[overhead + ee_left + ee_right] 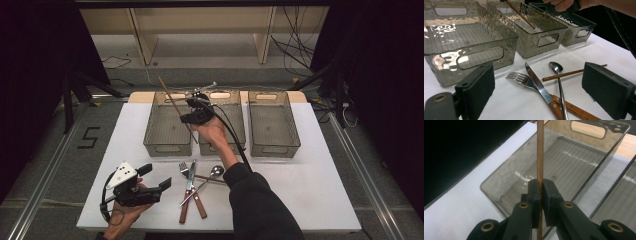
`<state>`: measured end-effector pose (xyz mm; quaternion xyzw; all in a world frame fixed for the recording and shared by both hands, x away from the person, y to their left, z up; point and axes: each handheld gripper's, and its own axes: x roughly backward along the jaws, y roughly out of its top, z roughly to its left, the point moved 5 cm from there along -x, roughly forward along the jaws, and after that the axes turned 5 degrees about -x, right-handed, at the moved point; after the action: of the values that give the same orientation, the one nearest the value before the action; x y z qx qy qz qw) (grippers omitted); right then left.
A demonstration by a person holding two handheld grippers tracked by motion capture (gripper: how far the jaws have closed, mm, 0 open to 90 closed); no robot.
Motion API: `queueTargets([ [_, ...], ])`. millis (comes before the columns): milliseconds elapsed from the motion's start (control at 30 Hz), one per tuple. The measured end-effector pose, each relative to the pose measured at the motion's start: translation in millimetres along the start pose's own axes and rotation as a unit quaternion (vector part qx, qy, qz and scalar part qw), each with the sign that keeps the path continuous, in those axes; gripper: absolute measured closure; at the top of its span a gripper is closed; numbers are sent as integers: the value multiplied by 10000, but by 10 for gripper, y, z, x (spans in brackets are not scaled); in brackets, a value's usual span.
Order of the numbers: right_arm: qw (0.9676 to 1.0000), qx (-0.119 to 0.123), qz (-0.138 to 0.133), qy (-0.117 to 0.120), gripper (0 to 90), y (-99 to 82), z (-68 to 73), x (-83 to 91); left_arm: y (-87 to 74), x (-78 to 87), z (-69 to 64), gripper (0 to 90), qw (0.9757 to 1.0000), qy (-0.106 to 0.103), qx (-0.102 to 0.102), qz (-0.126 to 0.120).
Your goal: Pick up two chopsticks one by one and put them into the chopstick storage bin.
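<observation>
Smoky clear plastic bins sit in a row at the white table's point(320, 190) far edge. The right gripper point(541, 192), jaws clamped on a wooden chopstick point(539, 152), hovers over the left bin point(167, 122). The left gripper point(152, 181), jaws wide apart and empty, rests near the front edge. Between them lie a fork point(520, 78), knife point(537, 83), spoon point(557, 72) and second chopstick point(566, 74), overlapping.

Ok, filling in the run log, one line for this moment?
right hand-held gripper: shut on chopstick, over left bin | left hand-held gripper: open, idle | cutlery pile: on table
</observation>
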<state>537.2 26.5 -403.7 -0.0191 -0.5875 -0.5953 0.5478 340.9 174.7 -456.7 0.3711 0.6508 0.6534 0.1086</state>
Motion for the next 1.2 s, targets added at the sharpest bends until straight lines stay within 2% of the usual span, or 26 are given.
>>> queueTargets([
  [200, 9999, -87, -16, -88, 858, 46, 14, -110, 2, -10, -22, 109, 10000, -41, -2, 2],
  [767, 9996, -217, -74, -151, 858, 87, 7, -208, 1, -4, -1, 109, 10000, -22, -10, -10],
  [1200, 9992, -336, -31, -203, 856, 74, 9, -351, 3, 1, -3, 109, 10000, -32, 10, -26],
])
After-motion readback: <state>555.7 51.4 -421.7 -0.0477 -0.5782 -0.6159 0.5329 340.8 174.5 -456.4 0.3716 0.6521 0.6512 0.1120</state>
